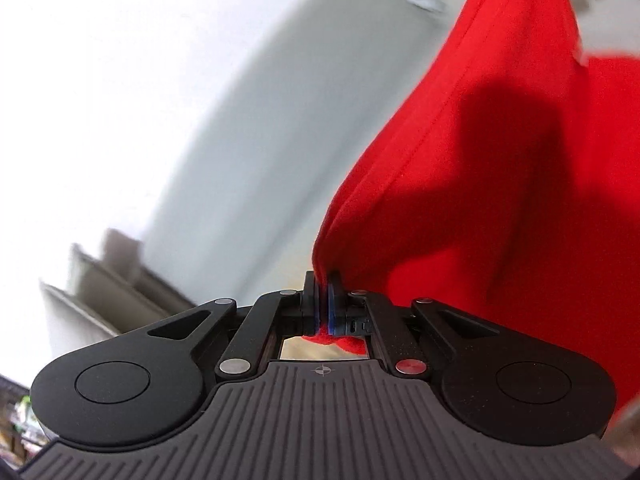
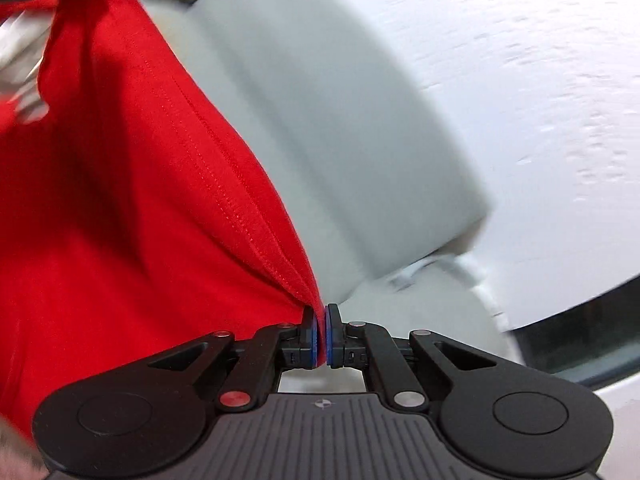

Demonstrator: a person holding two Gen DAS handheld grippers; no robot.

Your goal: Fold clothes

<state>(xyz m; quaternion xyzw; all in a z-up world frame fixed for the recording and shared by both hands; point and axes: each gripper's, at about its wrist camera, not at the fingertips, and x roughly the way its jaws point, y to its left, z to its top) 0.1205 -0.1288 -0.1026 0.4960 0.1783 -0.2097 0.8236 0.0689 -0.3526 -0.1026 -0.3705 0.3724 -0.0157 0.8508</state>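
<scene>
Red garment (image 1: pixel 500 160) lifted between two tools, each pinching an edge, above a pale grey surface.

Left tool (image 1: pixel 323 300) pressed together on a bunched corner, a tuft poking out behind the blue pads; right tool (image 2: pixel 322 336) clamped on a stitched hem (image 2: pixel 224 184); likely held apart to spread the cloth for folding; soft matte knit, sagging in loose folds, parallel stitch lines along the hem; background blurred.
</scene>
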